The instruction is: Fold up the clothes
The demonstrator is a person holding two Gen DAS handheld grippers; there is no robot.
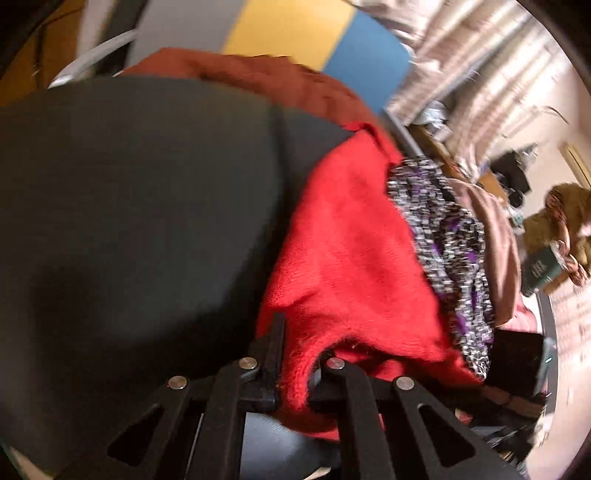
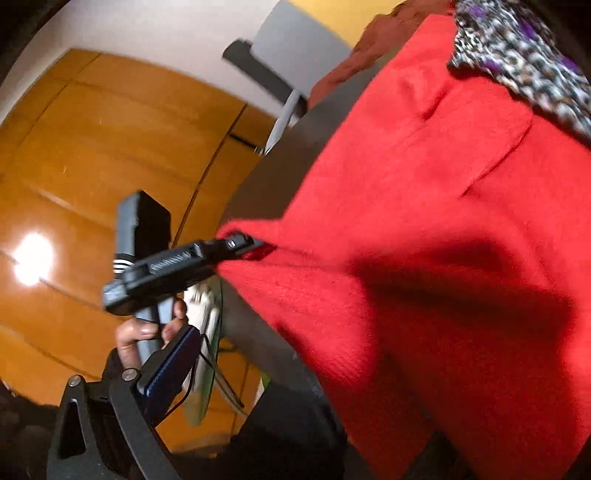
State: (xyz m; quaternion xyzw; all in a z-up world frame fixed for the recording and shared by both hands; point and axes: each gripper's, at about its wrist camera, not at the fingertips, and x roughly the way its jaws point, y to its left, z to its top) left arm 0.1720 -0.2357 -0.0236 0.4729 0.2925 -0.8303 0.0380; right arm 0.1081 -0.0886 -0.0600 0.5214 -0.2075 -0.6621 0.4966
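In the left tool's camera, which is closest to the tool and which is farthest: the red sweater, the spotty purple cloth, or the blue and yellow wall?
1. Red sweater: pinched in the left tool itself.
2. Spotty purple cloth: to the right, beyond the sweater.
3. Blue and yellow wall: at the top, behind the clothes.

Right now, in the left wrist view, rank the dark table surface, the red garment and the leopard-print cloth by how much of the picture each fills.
1. dark table surface, largest.
2. red garment, pinched in the left gripper.
3. leopard-print cloth, smallest, though partly tucked under the red one and farther off.
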